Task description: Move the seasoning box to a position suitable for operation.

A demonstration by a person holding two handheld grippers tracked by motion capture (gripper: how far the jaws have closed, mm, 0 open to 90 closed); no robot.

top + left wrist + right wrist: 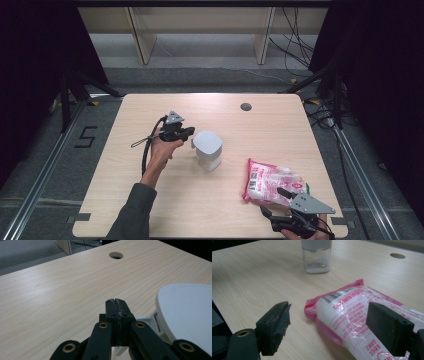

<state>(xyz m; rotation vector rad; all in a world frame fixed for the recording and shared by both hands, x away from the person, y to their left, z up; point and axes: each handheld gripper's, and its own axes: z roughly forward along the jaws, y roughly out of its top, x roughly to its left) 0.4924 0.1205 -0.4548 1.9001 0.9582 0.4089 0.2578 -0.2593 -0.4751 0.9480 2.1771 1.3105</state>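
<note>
Our left claw is pressed together beside the white-lidded container; our right claw stands spread around the pink bag on the table.

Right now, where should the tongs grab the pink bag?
Probably the pink bag's near end, coming from the person's side. It lies flat, and the open right tongs already sit on either side of that end, so they could close across it.
</note>
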